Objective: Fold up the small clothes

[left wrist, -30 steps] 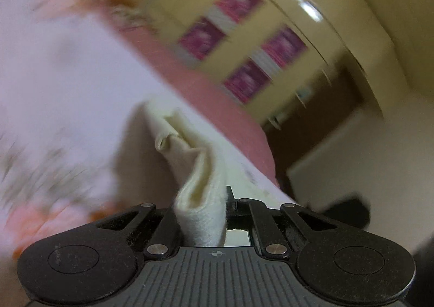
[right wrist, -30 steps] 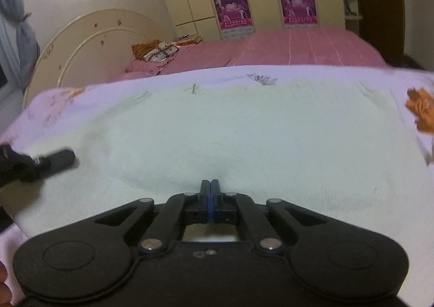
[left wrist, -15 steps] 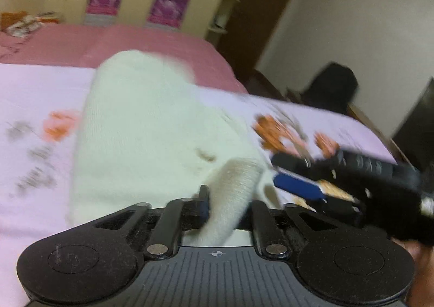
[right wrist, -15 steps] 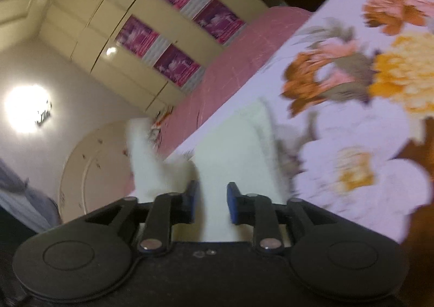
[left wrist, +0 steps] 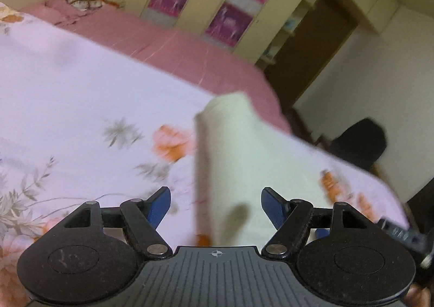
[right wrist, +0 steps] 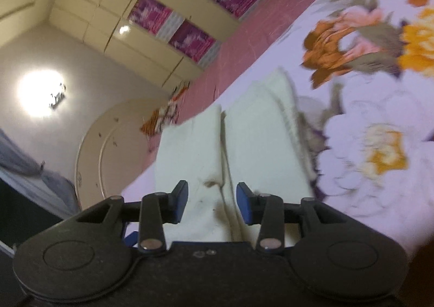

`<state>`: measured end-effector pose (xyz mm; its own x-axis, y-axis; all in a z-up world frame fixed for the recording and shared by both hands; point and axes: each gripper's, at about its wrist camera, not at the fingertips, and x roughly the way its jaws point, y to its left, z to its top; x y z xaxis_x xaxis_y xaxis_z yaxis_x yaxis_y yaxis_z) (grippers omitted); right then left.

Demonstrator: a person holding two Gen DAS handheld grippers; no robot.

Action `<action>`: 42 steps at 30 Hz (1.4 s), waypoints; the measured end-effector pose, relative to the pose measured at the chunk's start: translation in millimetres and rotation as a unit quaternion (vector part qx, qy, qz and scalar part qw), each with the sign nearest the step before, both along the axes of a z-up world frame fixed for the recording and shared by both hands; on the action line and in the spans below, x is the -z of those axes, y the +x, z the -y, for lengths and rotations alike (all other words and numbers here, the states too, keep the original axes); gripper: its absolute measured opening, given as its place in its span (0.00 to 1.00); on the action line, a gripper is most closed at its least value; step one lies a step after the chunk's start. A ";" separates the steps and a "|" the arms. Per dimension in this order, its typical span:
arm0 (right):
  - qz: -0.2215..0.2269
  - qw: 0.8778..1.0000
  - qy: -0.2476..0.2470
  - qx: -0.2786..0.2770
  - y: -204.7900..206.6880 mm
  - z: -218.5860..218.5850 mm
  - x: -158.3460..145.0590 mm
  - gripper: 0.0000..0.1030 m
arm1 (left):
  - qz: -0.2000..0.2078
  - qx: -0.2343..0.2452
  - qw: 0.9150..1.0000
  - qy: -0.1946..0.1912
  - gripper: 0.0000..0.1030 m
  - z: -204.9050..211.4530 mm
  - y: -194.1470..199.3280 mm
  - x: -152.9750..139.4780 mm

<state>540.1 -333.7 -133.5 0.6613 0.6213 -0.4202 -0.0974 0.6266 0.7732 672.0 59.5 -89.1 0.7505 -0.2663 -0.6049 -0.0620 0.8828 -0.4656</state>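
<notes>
the cream garment [left wrist: 244, 160] lies folded on the floral bedsheet [left wrist: 81, 95] ahead of both tongs; the left gripper [left wrist: 215, 205] and right gripper [right wrist: 211, 200] have just been opening, wide apart, holding nothing.

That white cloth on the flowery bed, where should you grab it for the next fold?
Probably the near short end of the white cloth, which lies as a long folded strip running away from the right hand-held gripper. That end sits just ahead of its open jaws, so coming in low from the near side and pinching all layers together looks easiest.
</notes>
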 end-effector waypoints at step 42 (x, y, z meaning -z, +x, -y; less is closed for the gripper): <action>0.056 0.987 -0.149 0.013 -24.9 12.8 -19.5 0.26 | 0.014 0.084 0.991 0.104 0.70 67.8 -33.0 8.9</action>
<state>515.2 -346.5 -114.0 0.7278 0.4638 -0.5052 -0.1536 0.8282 0.5390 639.1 -8.3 -97.9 0.7237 -0.2601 -0.6393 0.1043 0.9568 -0.2713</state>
